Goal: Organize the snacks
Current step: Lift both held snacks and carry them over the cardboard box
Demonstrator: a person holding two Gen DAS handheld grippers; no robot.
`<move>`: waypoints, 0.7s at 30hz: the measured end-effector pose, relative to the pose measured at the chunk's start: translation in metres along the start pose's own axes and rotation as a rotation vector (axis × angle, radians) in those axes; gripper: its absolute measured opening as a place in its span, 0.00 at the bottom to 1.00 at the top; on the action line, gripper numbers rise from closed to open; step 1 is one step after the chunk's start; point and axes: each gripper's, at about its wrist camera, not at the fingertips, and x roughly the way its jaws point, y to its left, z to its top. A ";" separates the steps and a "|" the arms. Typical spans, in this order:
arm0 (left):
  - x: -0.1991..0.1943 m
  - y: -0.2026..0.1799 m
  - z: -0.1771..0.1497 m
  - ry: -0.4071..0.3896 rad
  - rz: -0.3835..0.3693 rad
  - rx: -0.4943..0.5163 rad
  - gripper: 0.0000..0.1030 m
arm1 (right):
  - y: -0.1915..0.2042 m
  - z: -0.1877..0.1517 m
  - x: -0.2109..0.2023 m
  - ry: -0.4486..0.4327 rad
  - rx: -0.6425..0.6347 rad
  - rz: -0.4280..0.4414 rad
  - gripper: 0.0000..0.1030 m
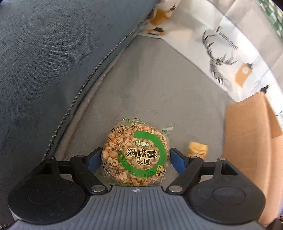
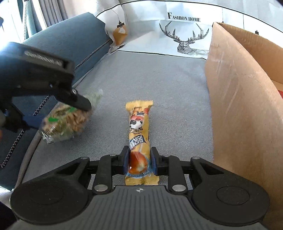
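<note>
Two snacks, one cardboard box [image 2: 244,106]. Left gripper [image 1: 136,157] clamps one round puffed-grain cake [image 1: 136,155]; right gripper [image 2: 139,161] clamps one yellow bar [image 2: 138,134].

Home living room: I'm over a grey sofa seat [image 2: 150,79], blue armrest [image 2: 70,35] at 10 o'clock, deer-print "Fashion Home" cushion [image 2: 185,35] at 12, curtains [image 2: 49,10] behind.

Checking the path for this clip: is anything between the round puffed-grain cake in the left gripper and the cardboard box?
Only the long yellow snack bar, clamped in the right gripper, sits on the grey cushion between the round puffed-grain cake and the brown cardboard box; otherwise nothing visible.
</note>
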 end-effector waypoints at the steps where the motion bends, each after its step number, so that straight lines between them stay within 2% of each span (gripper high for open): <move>1: 0.002 -0.001 0.000 0.002 0.021 0.010 0.82 | 0.000 0.000 0.000 -0.003 -0.003 -0.001 0.26; 8: 0.019 -0.008 0.008 0.014 0.054 0.031 0.86 | -0.001 0.002 0.004 -0.009 0.015 -0.006 0.37; 14: 0.025 -0.017 0.010 0.013 0.076 0.065 0.86 | 0.001 0.003 0.006 -0.019 -0.009 -0.024 0.38; 15: 0.026 -0.018 0.009 0.014 0.083 0.073 0.86 | 0.002 0.003 0.007 -0.020 -0.016 -0.031 0.37; 17: 0.028 -0.020 0.009 0.016 0.094 0.088 0.86 | 0.001 0.003 0.007 -0.024 -0.021 -0.048 0.24; 19: 0.029 -0.022 0.008 0.015 0.099 0.101 0.84 | -0.001 0.004 0.007 -0.026 -0.015 -0.052 0.16; 21: 0.029 -0.021 0.007 0.011 0.101 0.104 0.83 | -0.002 0.004 0.005 -0.031 -0.012 -0.050 0.15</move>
